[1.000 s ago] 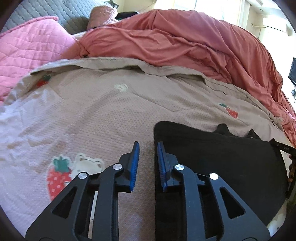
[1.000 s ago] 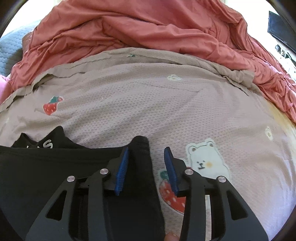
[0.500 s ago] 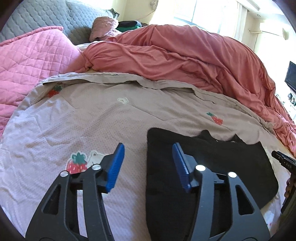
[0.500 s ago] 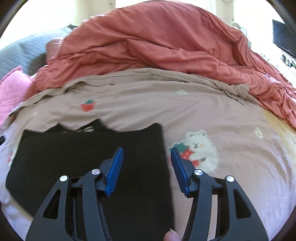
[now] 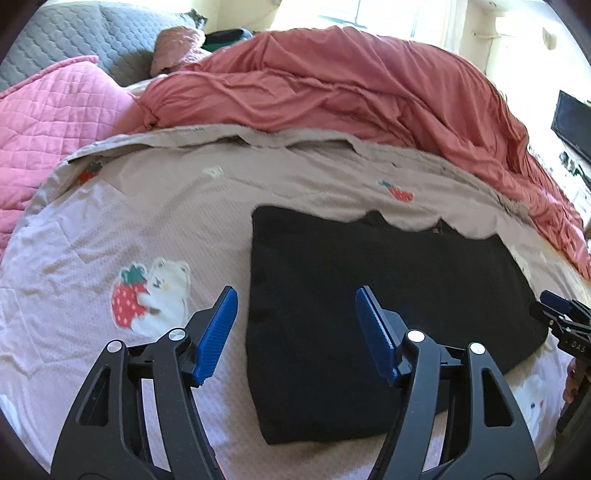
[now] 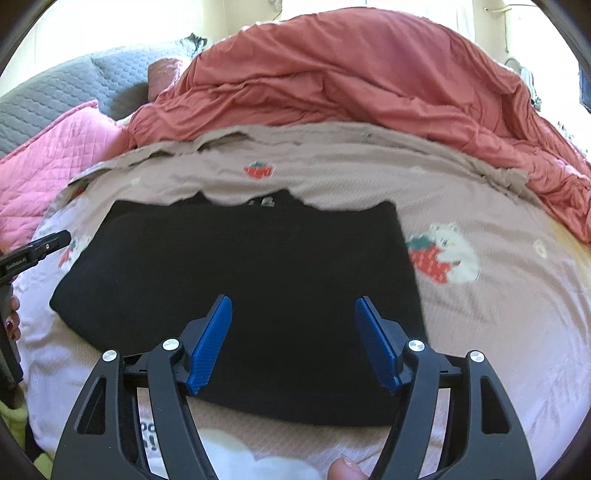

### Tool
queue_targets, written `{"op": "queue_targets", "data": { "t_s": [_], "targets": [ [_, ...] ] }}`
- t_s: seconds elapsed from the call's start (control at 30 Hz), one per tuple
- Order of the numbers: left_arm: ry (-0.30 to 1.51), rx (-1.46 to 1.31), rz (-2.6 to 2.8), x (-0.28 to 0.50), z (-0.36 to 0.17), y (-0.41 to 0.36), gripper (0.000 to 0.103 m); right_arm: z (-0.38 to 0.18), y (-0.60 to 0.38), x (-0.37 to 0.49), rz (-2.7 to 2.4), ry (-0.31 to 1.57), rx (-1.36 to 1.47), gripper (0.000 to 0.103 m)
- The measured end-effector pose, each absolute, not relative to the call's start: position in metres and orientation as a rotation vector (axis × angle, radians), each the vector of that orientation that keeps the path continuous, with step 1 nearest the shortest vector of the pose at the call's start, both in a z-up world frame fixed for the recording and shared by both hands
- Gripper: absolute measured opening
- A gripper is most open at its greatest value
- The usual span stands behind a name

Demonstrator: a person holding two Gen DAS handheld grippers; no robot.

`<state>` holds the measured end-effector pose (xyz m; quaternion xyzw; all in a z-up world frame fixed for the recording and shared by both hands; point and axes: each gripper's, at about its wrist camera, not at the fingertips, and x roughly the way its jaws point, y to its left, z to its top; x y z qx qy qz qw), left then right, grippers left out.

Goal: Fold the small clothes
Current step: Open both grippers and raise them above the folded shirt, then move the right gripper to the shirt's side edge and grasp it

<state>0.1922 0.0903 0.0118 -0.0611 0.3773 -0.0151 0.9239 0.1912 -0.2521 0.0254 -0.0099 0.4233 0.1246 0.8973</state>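
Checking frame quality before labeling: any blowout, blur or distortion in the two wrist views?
Left wrist: window blown out, strong fisheye bend, black garment a detail-less mass. Right wrist: top wall overexposed, garment's far edge smeared, dark vignette corners.

Black garment: matt knit cloth, smooth, no sheen. Bed cover: beige cloth w/ fine waffle texture, matt. Duvet: coral cloth, crumpled, matt. Pink pillow: quilted. Pads: blue ribbed plastic; gripper frames black plastic, shiny metal screws.
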Motion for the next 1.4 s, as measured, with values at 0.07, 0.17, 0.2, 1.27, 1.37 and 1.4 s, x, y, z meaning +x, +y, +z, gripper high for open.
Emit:
{"op": "queue_targets", "data": {
  "t_s": [0.07, 0.17, 0.2, 1.27, 1.37, 1.4],
  "targets": [
    [0.803, -0.1, -0.041, 0.19, 0.006, 0.084, 0.058, 0.016, -0.251, 0.19, 0.254, 0.924, -0.013, 0.068],
    [0.862, -0.052, -0.026, 0.187, -0.01, 0.079, 0.059, 0.001, -0.253, 0.19, 0.221, 0.992, -0.011, 0.068],
    [0.881, -0.051, -0.017, 0.187, -0.016, 0.08, 0.059, -0.003, -0.255, 0.189, 0.214, 1.0, -0.006, 0.068],
    [0.801, -0.091, 0.02, 0.158, 0.008, 0.106, 0.09, 0.052, -0.212, 0.153, 0.348, 0.877, -0.019, 0.097],
    [0.799, -0.103, 0.023, 0.157, 0.009, 0.11, 0.091, 0.055, -0.198, 0.151, 0.378, 0.872, -0.028, 0.097],
    [0.797, -0.105, 0.026, 0.157, 0.01, 0.111, 0.091, 0.055, -0.194, 0.151, 0.387, 0.872, -0.032, 0.097]
  ]
}}
